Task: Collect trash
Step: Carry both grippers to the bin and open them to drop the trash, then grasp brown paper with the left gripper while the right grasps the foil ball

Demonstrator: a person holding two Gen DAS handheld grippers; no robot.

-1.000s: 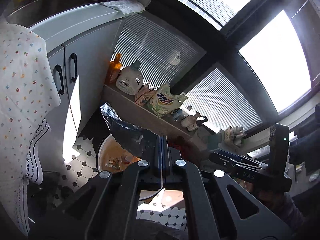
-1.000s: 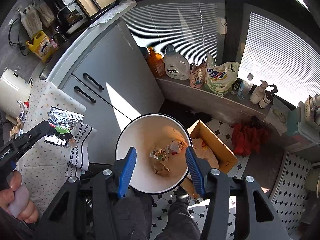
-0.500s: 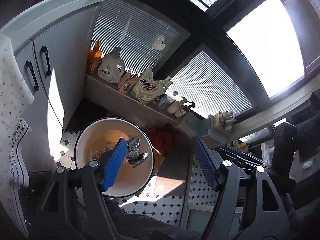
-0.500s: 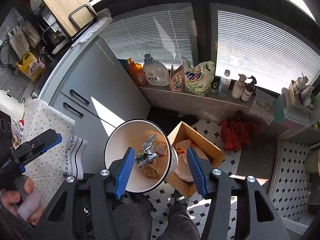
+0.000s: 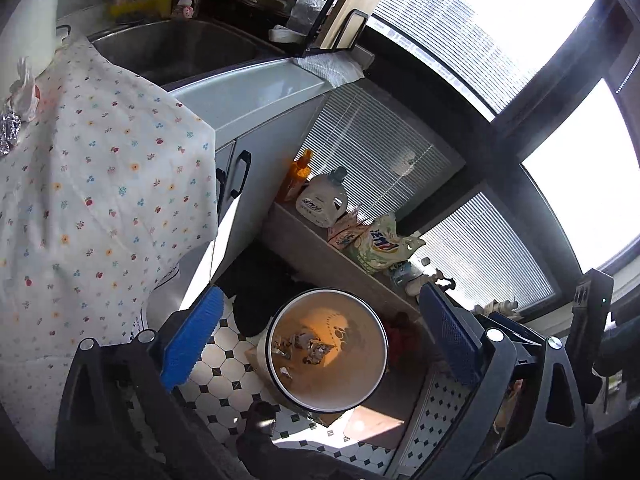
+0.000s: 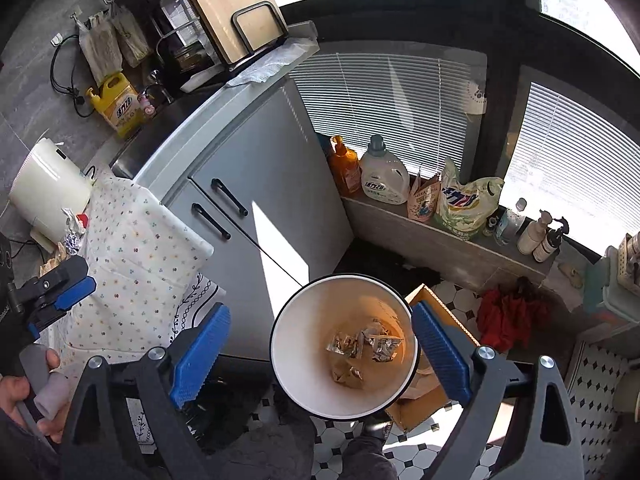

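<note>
My left gripper hangs above the white trash bin on the tiled floor, its blue pads spreading wide with nothing between them; my right gripper frames the same bin from its own side, jaws likewise opening and empty. Crumpled wrappers lie at the bottom of the bin, so this load looks delivered. More litter appears to wait on the counter: a foil scrap and a crinkled wrapper sit at the edge of the flowered cloth beside the sink. As I judge it, the next pickup goes best if I bring open jaws in low over the cloth and close on the foil alone, without snagging the fabric.
</note>
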